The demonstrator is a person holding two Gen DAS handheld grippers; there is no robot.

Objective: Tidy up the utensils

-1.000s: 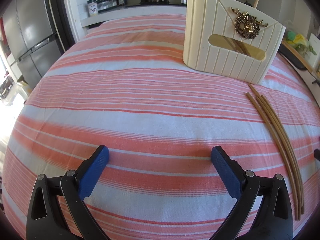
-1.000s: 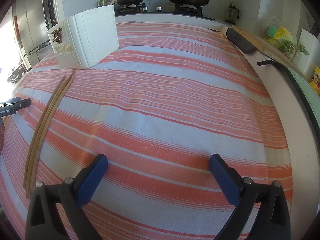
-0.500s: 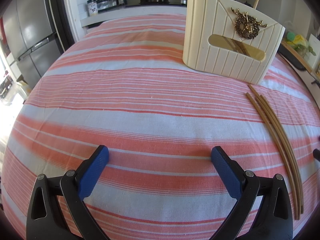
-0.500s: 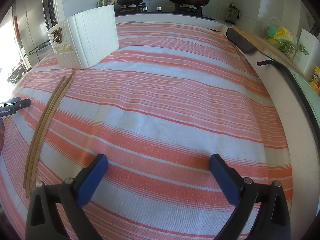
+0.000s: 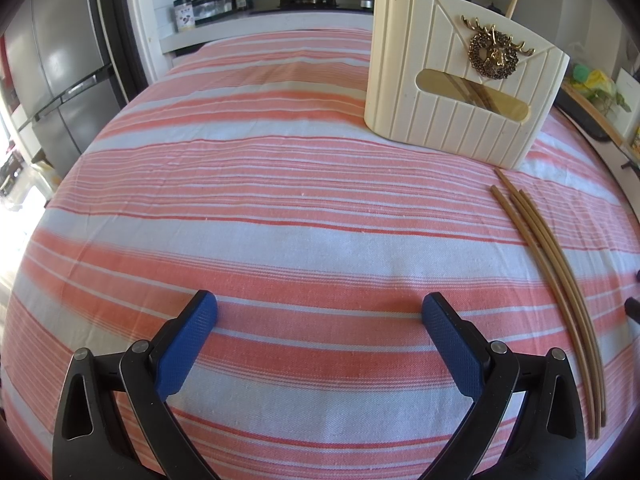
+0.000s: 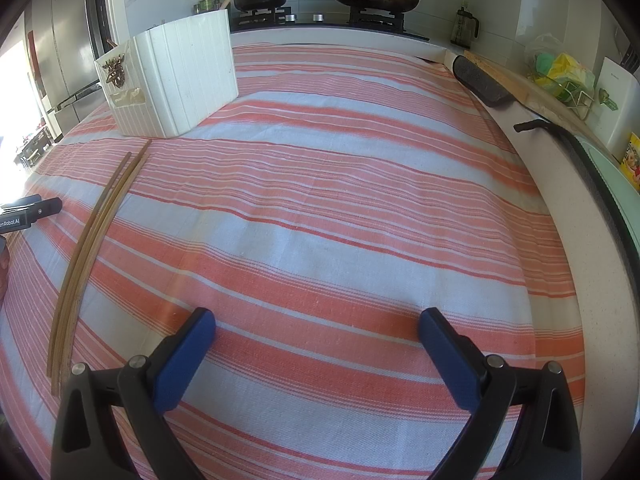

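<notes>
Three slender bamboo chopsticks (image 5: 560, 280), ribbed holder (image 5: 452, 92)

Coral-and-white striped tablecloth (image 5: 280, 208); cream ribbed utensil holder (image 5: 460, 92) with gold deer emblem (image 5: 494, 54); tan-brown chopsticks (image 5: 560, 280).

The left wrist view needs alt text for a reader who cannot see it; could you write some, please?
An open left hand-held gripper hovers over a red-and-white striped tablecloth. To its right lie three loose chopsticks; beyond them stands a cream utensil holder bearing a deer emblem.
</notes>
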